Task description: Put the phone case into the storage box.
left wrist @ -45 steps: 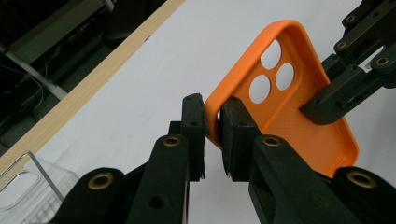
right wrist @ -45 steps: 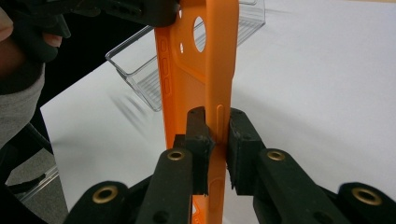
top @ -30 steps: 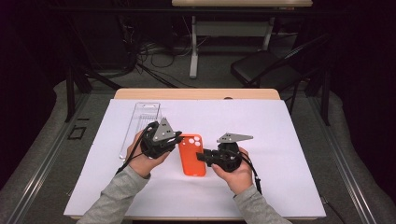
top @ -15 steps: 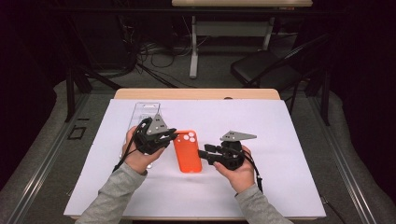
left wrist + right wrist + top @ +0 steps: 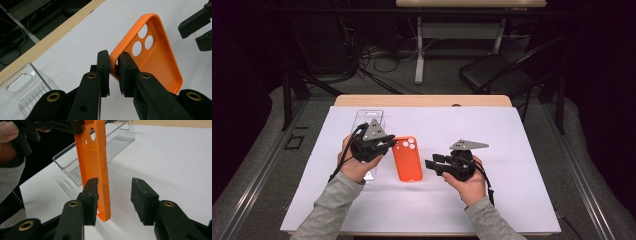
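Observation:
An orange phone case (image 5: 407,160) with camera holes is in the middle of the white sheet. My left gripper (image 5: 389,143) is shut on its rim at the corner near the camera holes; in the left gripper view the jaws (image 5: 113,62) pinch the orange edge of the case (image 5: 160,62). In the right gripper view the case (image 5: 93,157) hangs tilted, its lower end close to the sheet. My right gripper (image 5: 432,165) is open just right of the case, its jaws (image 5: 113,195) spread with the case's edge beside the left one.
A clear plastic tray (image 5: 368,120) lies behind my left hand, also seen as a clear tray (image 5: 107,150) past the case. The white sheet (image 5: 522,135) covers the table, with a wooden edge (image 5: 422,100) at the back.
The case has shifted left and away with my left gripper, which still holds it. The right gripper has come off the case and now stands open beside it.

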